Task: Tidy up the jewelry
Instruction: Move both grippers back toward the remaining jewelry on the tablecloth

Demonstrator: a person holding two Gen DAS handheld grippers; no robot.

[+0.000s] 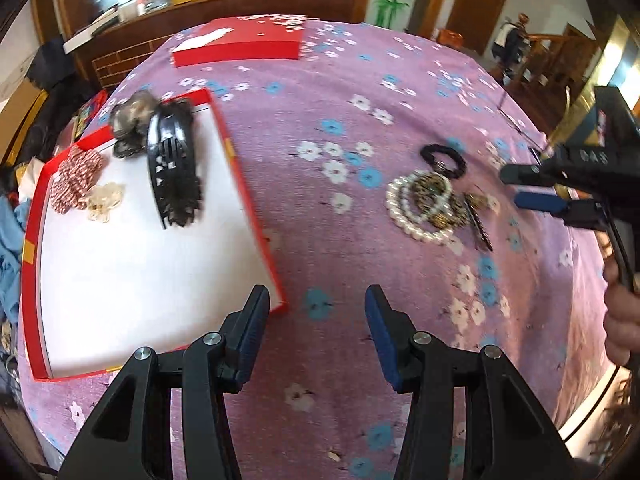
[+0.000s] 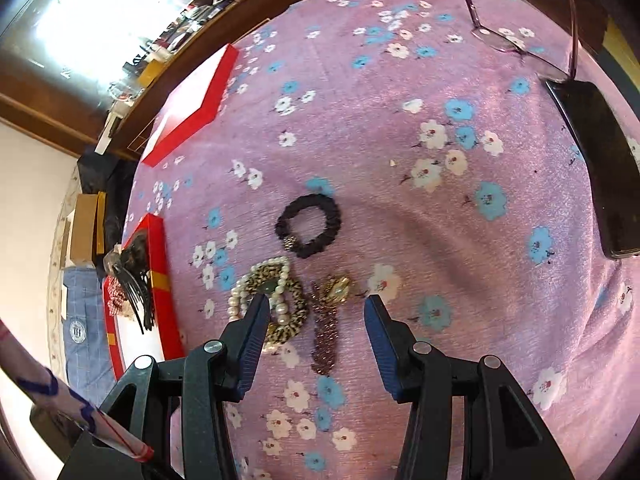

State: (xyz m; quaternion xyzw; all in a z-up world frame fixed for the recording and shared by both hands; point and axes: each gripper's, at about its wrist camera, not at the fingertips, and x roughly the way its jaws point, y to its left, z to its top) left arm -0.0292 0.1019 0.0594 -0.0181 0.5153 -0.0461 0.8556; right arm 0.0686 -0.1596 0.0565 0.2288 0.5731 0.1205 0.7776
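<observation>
An open red box with a white floor holds a black hair comb, a dark scrunchie, a red checked scrunchie and a pale clip. On the purple flowered cloth lie a black hair tie, a pearl string over a leopard scrunchie, a gold brooch and a beaded clip. My left gripper is open above the cloth by the box's near corner. My right gripper is open with the beaded clip in the gap, untouched; it also shows in the left view right of the pile.
A red box lid lies at the far side of the cloth. Glasses and a dark phone rest at the right. A hand holds the right gripper's handle. The round table drops off behind and to the left.
</observation>
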